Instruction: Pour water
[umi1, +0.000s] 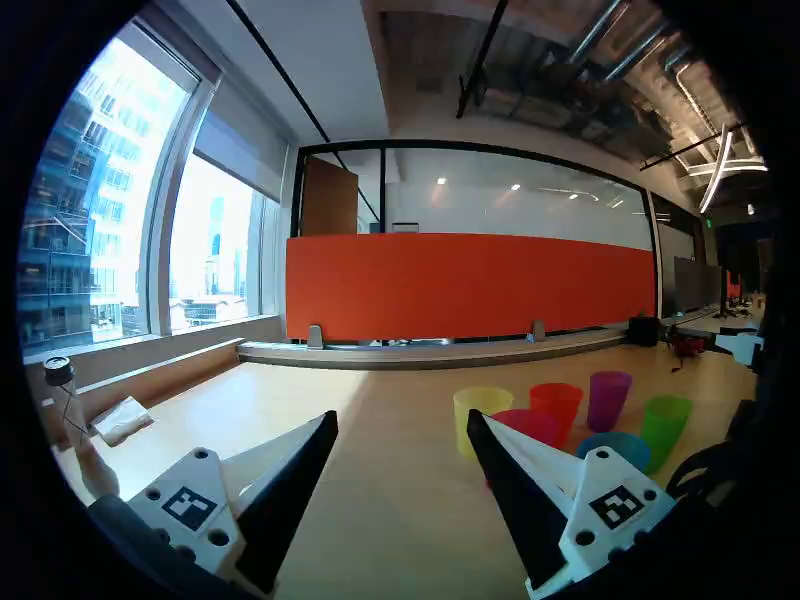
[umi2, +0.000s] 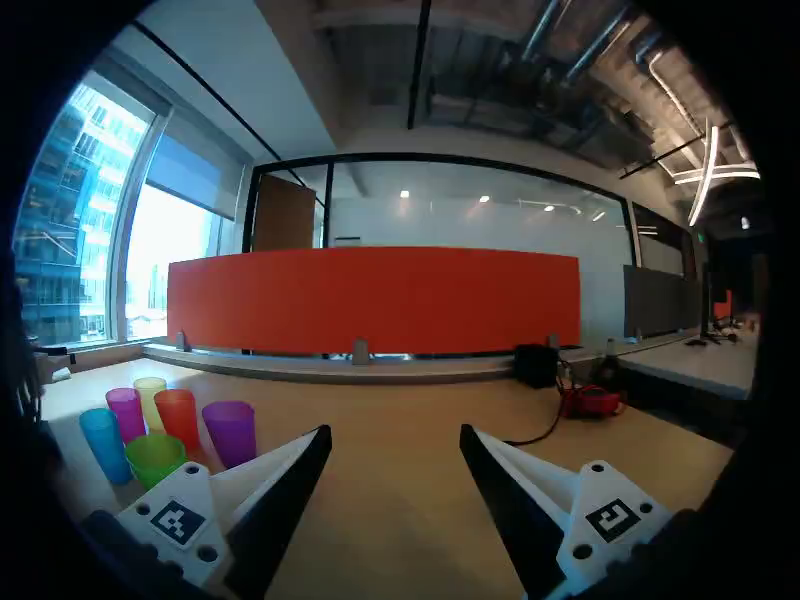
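Several coloured plastic cups stand in a cluster on the wooden table. In the left gripper view I see a yellow cup, an orange-red cup, a purple cup, a green cup, a blue cup and a pink one behind my right finger. My left gripper is open, just short of the cluster. In the right gripper view the cups sit at the left: blue cup, green cup, purple cup, orange-red cup. My right gripper is open over bare table.
An orange partition runs along the table's far edge. Windows line the left side. A crumpled wrapper lies near the sill. A black box, a red object and a black cable lie at the far right.
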